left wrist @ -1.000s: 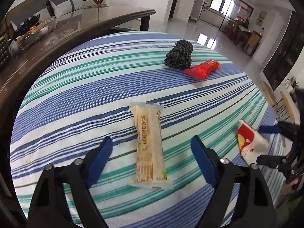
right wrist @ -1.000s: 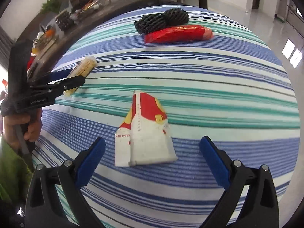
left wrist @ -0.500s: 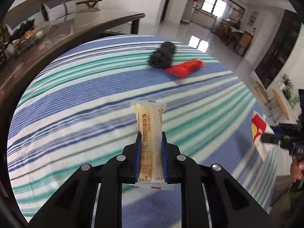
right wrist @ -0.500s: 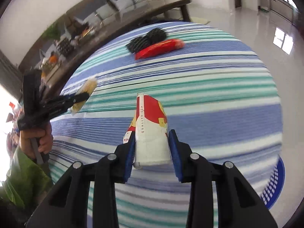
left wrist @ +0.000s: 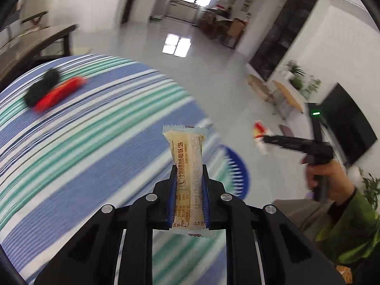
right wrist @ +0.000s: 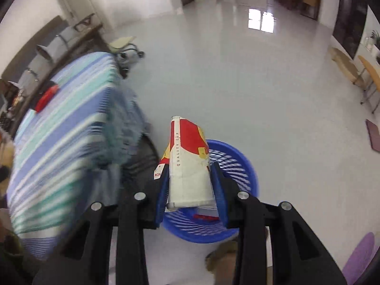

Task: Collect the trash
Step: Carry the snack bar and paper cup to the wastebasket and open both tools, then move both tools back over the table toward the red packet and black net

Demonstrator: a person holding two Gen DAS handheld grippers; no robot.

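The counter (left wrist: 71, 142), draped in a blue, green and white striped cloth, fills the left of both wrist views, blurred. On the pale floor beside it stands a blue basket (right wrist: 247, 166), low in the centre of the right wrist view, with something red lying inside. The right gripper (right wrist: 190, 187) is clamped on a flattened red-and-white paper cup (right wrist: 187, 166), held above that basket. The left gripper (left wrist: 189, 201) is shut on a long beige snack wrapper (left wrist: 187, 166), raised clear of the cloth. At the upper left of the left wrist view, a red wrapper (left wrist: 59, 93) lies touching a black mesh bundle (left wrist: 41, 89).
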